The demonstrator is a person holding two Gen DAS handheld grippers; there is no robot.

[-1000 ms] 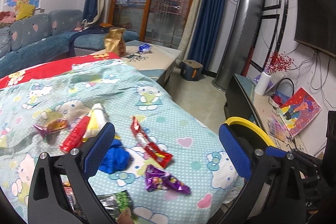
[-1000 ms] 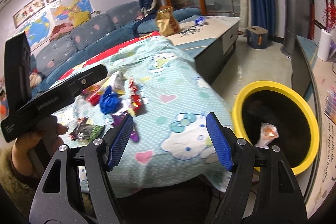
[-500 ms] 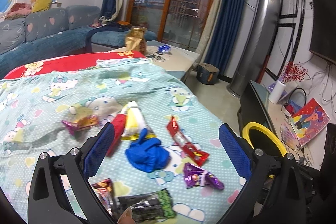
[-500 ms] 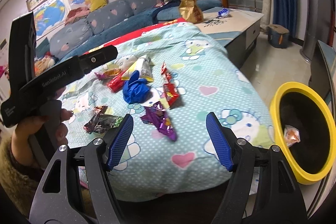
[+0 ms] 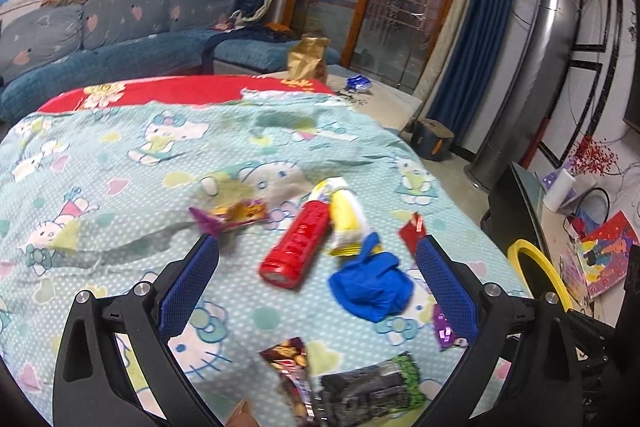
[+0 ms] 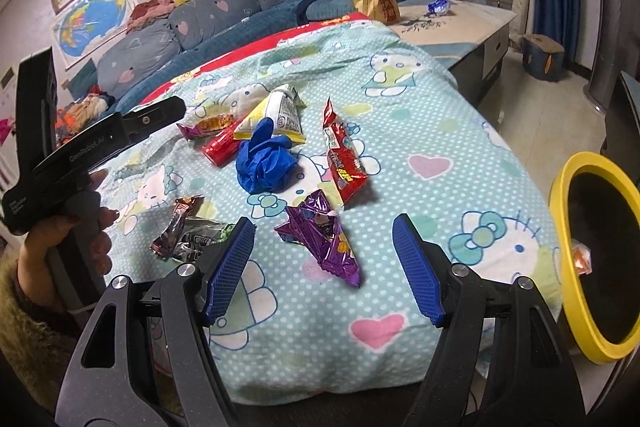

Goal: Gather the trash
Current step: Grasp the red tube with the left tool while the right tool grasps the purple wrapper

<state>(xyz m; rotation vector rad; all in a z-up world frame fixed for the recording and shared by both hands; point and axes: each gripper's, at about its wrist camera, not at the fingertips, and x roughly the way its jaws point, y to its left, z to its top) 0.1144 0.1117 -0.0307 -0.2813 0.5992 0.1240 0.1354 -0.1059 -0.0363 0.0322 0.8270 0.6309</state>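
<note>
My right tool (image 6: 324, 267) hovers wide open above a purple wrapper (image 6: 324, 239) on the bed (image 6: 400, 107). My left tool (image 5: 316, 283), also wide, holds nothing, seemingly over a blue glove (image 5: 370, 287). A yellow bin (image 6: 560, 211) stands beside the bed.

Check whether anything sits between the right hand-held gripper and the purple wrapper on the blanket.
Nothing visible does. The right hand-held gripper is open, and the purple wrapper lies just ahead between its fingers, with only bare blanket around it.
</note>
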